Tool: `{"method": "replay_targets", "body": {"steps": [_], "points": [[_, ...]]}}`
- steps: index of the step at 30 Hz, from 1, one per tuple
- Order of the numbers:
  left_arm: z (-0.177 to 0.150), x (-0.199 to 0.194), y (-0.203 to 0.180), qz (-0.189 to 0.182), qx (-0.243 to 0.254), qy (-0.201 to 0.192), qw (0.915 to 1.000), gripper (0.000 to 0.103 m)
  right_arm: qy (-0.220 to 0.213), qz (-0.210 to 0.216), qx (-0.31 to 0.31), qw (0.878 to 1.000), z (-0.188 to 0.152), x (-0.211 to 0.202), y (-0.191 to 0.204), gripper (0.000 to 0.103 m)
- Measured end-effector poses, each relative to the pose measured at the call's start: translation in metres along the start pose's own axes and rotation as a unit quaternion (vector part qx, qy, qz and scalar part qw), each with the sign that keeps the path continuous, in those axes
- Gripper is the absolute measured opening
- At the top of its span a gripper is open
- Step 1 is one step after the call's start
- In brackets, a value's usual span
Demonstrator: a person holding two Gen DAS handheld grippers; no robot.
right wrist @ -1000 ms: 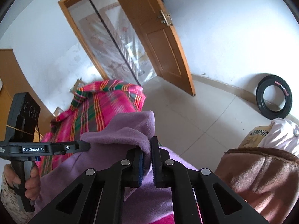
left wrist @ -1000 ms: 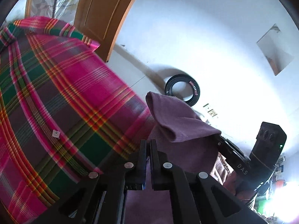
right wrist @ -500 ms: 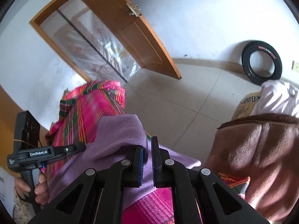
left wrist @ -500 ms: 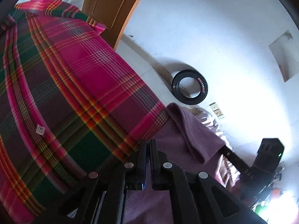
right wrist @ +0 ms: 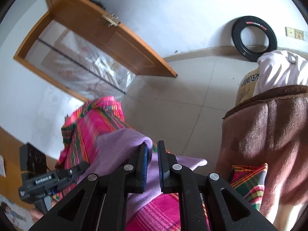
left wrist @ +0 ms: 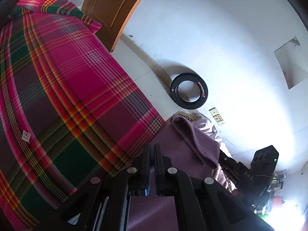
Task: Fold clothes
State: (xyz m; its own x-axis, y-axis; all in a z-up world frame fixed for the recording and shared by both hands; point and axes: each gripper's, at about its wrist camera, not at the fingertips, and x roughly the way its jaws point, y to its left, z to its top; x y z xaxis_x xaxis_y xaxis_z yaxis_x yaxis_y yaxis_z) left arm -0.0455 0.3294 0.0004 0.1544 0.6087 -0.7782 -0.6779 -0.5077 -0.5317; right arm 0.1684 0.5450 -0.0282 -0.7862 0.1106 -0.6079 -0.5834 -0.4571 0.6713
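Plaid bedcover [left wrist: 73, 88], one of it, pink with green and yellow stripes, filled everything to the left of and ahead of my left tongs [left wrist: 152, 150] and lay under the cloth in both views. One brown fleece blanket [right wrist: 269, 140] hung to the right of my right tongs [right wrist: 153, 148]. One purple garment [left wrist: 188, 146], the piece I was folding, lay on the plaid between the two tongs, a folded ridge of it running ahead and to the right of the left pair. One wooden door [right wrist: 119, 42] stood open far ahead, and one black tyre [left wrist: 189, 91] leaned on the white wall beyond the garment.

My left tongs were pressed nearly together, only a thin slit between the fingers, with purple cloth around the tips; I could not tell whether any of it sat inside the slit. My right tongs stood a little apart, a clear gap between the blue pads [right wrist: 144, 165], and the garment's edge draped over the left finger without being pinched. In the right view the left tool pointed across toward the garment, a hand [right wrist: 37, 214] below it, only a sliver of which showed, blurred. One small white tag [left wrist: 26, 135] lay on the plaid, far left of the left tongs.
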Motion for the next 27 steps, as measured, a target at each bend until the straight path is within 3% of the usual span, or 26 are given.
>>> {"method": "replay_targets", "body": {"steps": [5,12,17,19,27], "points": [[-0.002,-0.008,-0.004,0.007,0.0,-0.008,0.9999,0.003,-0.016,-0.037,0.026,0.999,0.003,-0.004,-0.011,0.012],[-0.011,-0.021,-0.003,0.012,-0.004,-0.013,0.9998,0.004,-0.014,-0.046,0.04,0.998,0.0,-0.011,-0.022,0.012],[-0.026,-0.037,-0.006,0.011,-0.002,-0.028,0.9996,0.007,0.006,-0.019,0.029,0.999,-0.004,-0.009,-0.015,0.012],[-0.037,-0.044,-0.01,0.012,0.01,-0.029,0.9995,0.011,0.027,-0.001,0.028,0.999,-0.007,-0.006,-0.014,0.02],[-0.102,-0.06,-0.033,0.046,0.058,-0.012,0.9972,0.021,0.05,0.037,0.042,0.997,-0.016,-0.008,-0.014,0.026]]}}
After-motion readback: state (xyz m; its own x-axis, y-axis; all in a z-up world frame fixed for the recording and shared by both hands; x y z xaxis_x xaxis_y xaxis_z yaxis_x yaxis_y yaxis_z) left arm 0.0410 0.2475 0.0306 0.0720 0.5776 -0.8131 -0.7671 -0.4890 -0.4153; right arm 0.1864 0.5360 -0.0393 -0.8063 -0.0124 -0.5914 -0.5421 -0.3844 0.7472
